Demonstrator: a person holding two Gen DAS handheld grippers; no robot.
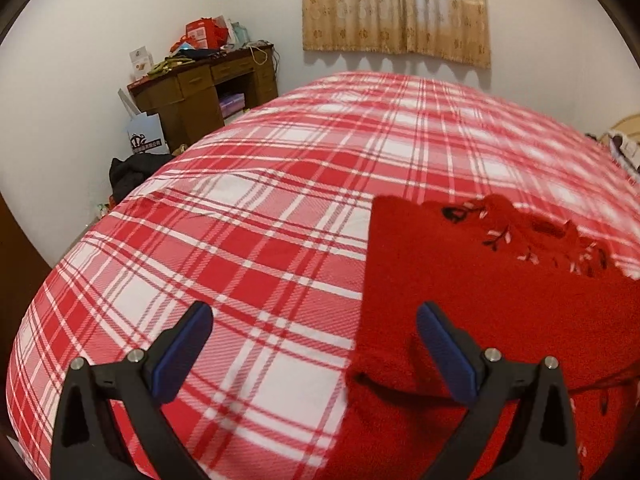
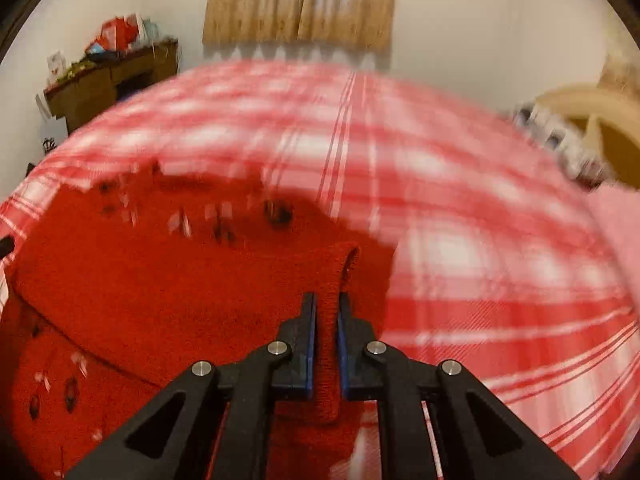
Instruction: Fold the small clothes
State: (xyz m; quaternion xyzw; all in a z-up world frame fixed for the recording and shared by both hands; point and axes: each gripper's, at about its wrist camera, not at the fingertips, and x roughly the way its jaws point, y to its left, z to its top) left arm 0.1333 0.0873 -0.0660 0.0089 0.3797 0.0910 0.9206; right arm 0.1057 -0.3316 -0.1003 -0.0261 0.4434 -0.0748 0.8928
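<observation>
We are working on a bed (image 1: 280,208) covered by a red-and-white plaid sheet, and this bed is serving as our landmark for everything else. Lying on it, toward its near edge, is one red knitted sweater (image 1: 500,288) with dark and pale flower embroidery; in the left wrist view it is spreading over the near right part of the bed. Judging from the right wrist view, we are partway through the fold: one layer of the knit is already lying across the body of the garment, with a folded edge running diagonally over it, and a sleeve or hem end (image 2: 340,276) is standing up from it. What is remaining, as we read it, is laying that raised part down, squaring the bundle and smoothing it. We are seeing no second garment on the bed, so we are counting one piece of clothing only.

Beyond the far left corner of the bed one brown wooden desk (image 1: 208,88) is standing, piled with boxes and bags, and one curtain (image 1: 396,4) is hanging on the wall behind the bed.

We are counting two grippers. The right gripper (image 2: 327,312) is hovering over the sweater with its jaws nearly together and pinching the ribbed red knit. The left gripper (image 1: 314,340) is hanging above the bed at the sweater's left edge, its jaws spread wide and holding nothing.
</observation>
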